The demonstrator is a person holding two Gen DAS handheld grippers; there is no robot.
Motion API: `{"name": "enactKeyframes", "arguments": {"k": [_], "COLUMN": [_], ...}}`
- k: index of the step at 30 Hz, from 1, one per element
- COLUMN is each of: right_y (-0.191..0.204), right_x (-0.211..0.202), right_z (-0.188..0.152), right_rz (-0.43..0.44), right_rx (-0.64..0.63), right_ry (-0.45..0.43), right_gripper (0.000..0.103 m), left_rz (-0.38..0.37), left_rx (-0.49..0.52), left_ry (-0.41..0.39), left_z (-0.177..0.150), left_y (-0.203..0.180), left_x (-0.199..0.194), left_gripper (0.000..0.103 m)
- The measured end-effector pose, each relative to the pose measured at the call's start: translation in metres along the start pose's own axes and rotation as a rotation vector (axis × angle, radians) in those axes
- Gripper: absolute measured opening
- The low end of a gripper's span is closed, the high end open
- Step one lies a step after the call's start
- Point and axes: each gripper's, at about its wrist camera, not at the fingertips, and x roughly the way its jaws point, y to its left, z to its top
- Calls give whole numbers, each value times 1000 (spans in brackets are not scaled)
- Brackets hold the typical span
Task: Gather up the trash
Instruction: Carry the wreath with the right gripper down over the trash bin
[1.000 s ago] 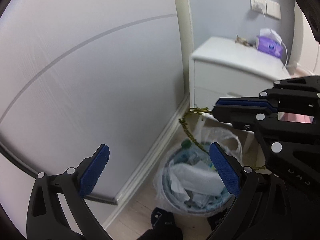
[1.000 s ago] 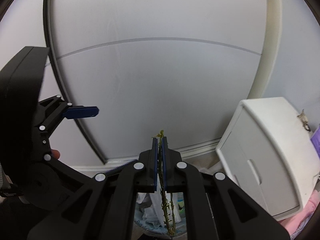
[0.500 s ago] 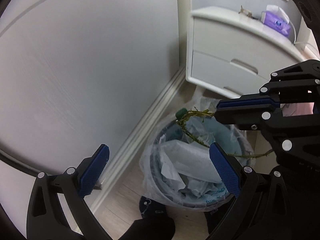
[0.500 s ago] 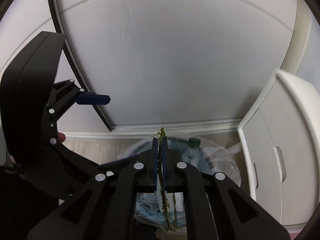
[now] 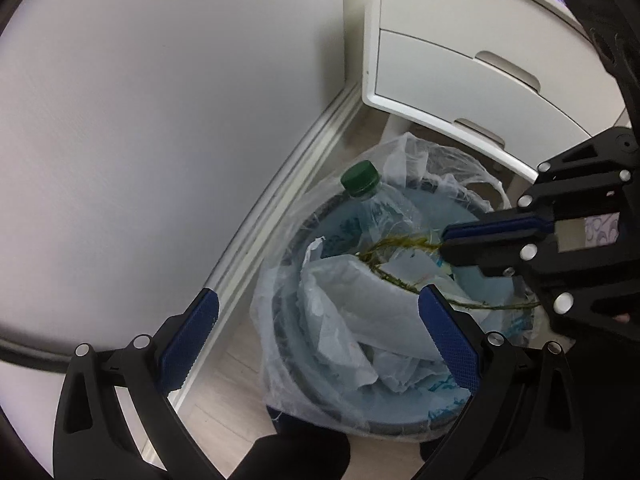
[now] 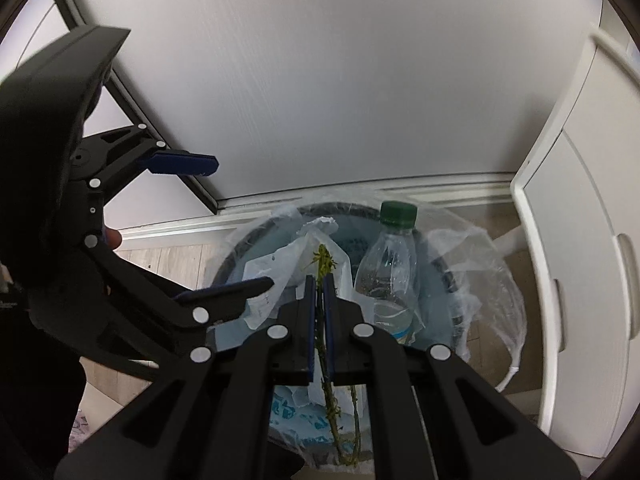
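Both grippers have dropped since a second ago, and the trash bin [image 5: 372, 408], then small and low in the left wrist view, now fills the middle of both views. Right gripper [image 6: 318, 280] is clamped on a thin green plant stem [image 6: 325, 258] — its blue pads are pressed together with the stem pinched between them, one leafy end poking out past the fingertips and the longer part trailing back under the gripper body. In the left wrist view that same stem [image 5: 394, 246] hangs above the open mouth of the bin, over the crumpled plastic inside. Left gripper [image 5: 316, 340] stands with its fingers spread wide and nothing between them, one blue pad over the floor by the baseboard [image 5: 280, 200] and the other over the bin's contents. A clear plastic liner bag [image 6: 492, 264] drapes loosely over the bin's rim. Inside, a clear plastic bottle [image 6: 390, 272] with a green cap leans against the far side; its label is too small to read. Blue printing shows on a pale wrapper [image 5: 444, 388] low in the bin, but the letters cannot be made out. A white drawer cabinet [image 5: 460, 56] stands just beside the bin, against the pale wall [image 5: 160, 120].
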Motion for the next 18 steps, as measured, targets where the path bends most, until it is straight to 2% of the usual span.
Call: {"name": "enactKeyframes", "arguments": {"k": [11,18], "right_y": [-25,-34], "right_x": [48,69], "right_z": [-3,-6], "right_rz": [27,48], "right_rx": [39,73], "right_ry": [53,72], "right_gripper": [6,6], "left_rz": [-30,-21], "left_rx": [37,51], "left_ry": [38,79], "left_z": [0,3], "left_y": [-11,-15], "left_x": [21,39], "left_gripper": [97,97]}}
